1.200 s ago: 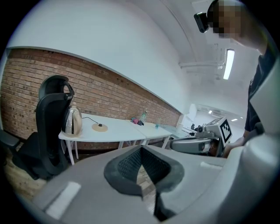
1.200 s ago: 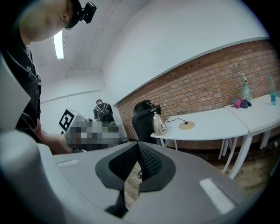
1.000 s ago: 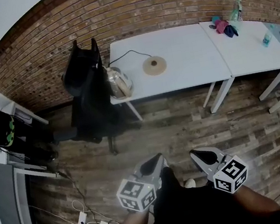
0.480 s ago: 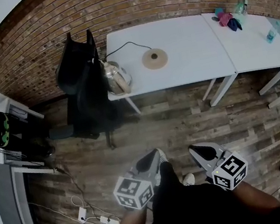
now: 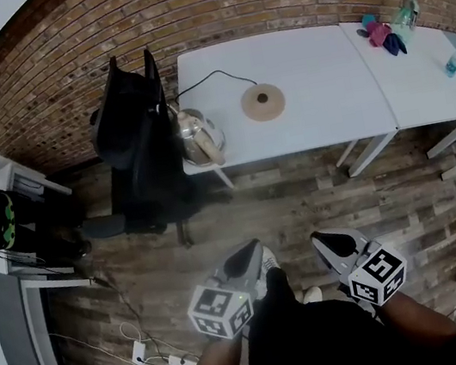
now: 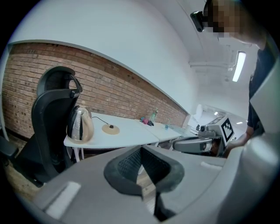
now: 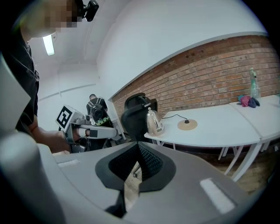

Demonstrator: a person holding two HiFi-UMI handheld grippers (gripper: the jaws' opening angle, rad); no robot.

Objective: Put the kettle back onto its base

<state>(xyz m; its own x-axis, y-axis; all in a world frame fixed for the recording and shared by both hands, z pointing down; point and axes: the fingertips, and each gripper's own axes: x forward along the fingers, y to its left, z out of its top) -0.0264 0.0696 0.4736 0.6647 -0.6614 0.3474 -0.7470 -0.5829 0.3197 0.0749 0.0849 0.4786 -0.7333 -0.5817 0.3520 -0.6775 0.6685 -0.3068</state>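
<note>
A shiny steel kettle (image 5: 200, 136) with a tan handle stands at the near left corner of a white table (image 5: 322, 121). Its round tan base (image 5: 263, 102) lies apart from it toward the table's middle, with a black cord running back to the wall. Both grippers hang low by the person's body over the wooden floor, far from the table. The left gripper (image 5: 252, 252) is shut and empty, and so is the right gripper (image 5: 322, 244). The left gripper view shows the kettle (image 6: 80, 124) and base (image 6: 110, 128) ahead. In the right gripper view the kettle (image 7: 154, 122) and base (image 7: 187, 124) also appear.
A black office chair (image 5: 138, 141) stands against the table's left end, close to the kettle. A second white table (image 5: 433, 80) to the right carries a spray bottle (image 5: 406, 10) and cloths. A power strip and cables (image 5: 155, 361) lie on the floor at the left.
The table, kettle and base have shifted slightly right and grown a little in the head view as the person steps nearer. Both grippers stay shut in the same pose.
</note>
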